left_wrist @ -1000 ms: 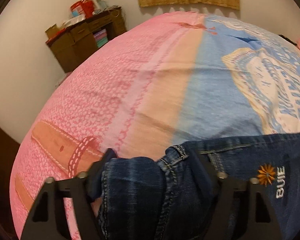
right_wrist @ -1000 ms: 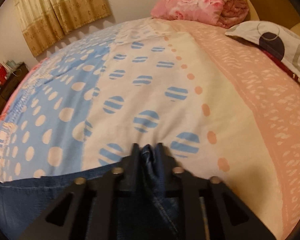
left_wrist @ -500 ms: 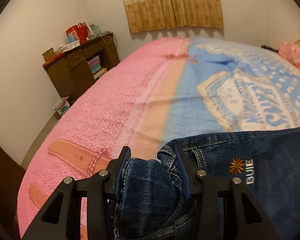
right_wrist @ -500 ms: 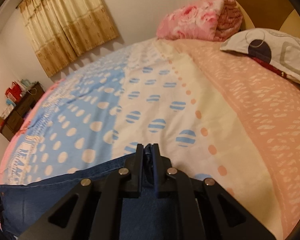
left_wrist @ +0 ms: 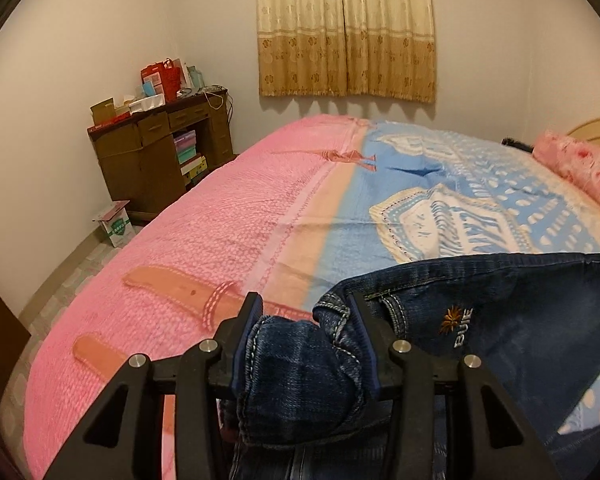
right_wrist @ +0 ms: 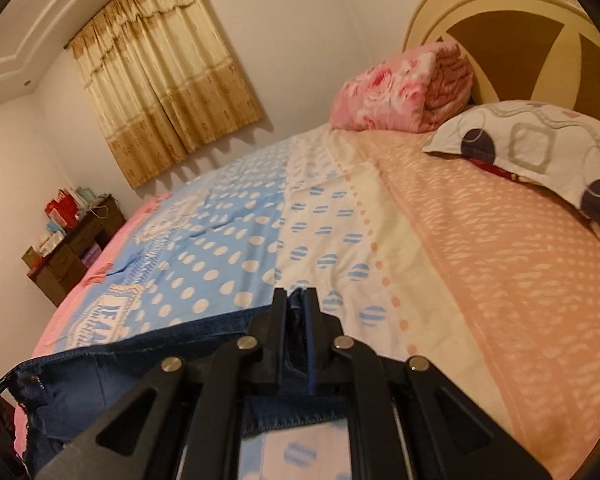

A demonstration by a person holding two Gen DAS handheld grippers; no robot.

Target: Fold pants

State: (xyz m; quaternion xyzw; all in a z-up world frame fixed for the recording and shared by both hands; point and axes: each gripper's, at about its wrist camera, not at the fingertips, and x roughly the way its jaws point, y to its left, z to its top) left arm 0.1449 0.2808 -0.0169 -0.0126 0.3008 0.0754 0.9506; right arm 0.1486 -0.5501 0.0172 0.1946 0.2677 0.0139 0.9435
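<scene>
Pants [left_wrist: 520, 320] hang stretched between the two claws above the bed [left_wrist: 228, 240], so folding looks barely begun (no crease or doubled layer shows flat on the bedspread). Left claw [left_wrist: 306, 312] is clamped on a thick bunch of denim at the waistband end. Right claw [right_wrist: 296, 300] is nearly closed, pinching a thin fold at the other end. Laying down, folding and smoothing seemingly all remain.
</scene>
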